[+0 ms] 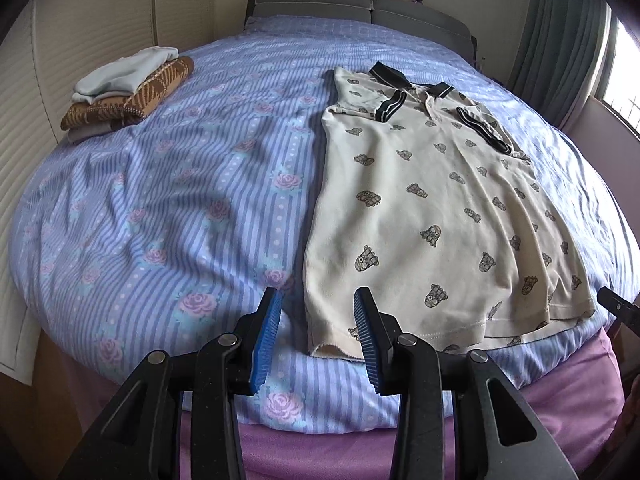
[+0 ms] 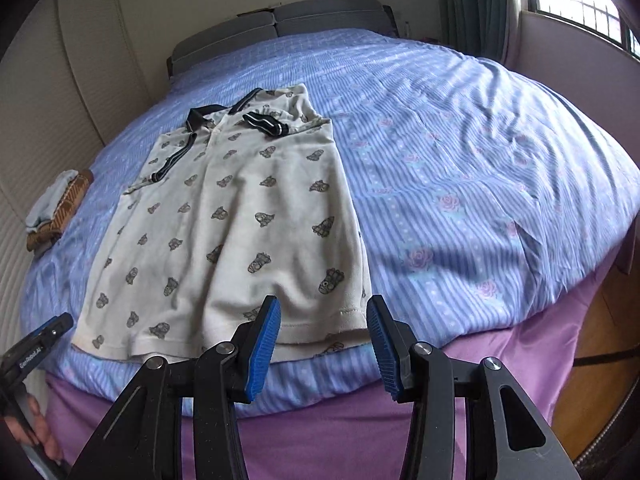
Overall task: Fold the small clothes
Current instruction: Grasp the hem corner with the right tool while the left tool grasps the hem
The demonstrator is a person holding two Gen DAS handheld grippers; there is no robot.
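Note:
A cream polo shirt (image 1: 436, 208) with small dark prints and a black collar lies flat on the bed, both sleeves folded in, hem toward me. It also shows in the right wrist view (image 2: 240, 224). My left gripper (image 1: 318, 302) is open and empty, hovering just above the hem's left corner. My right gripper (image 2: 322, 310) is open and empty, just above the hem's right corner. The left gripper (image 2: 56, 326) shows at the left edge of the right wrist view, and a tip of the right gripper (image 1: 612, 300) shows in the left wrist view.
The bed has a blue striped floral cover (image 1: 180, 184) over a purple sheet (image 1: 320, 456). A stack of folded clothes (image 1: 128, 88) sits at the far left of the bed. A grey headboard (image 1: 360, 8) stands at the back, a window and curtain (image 2: 480, 4) at the right.

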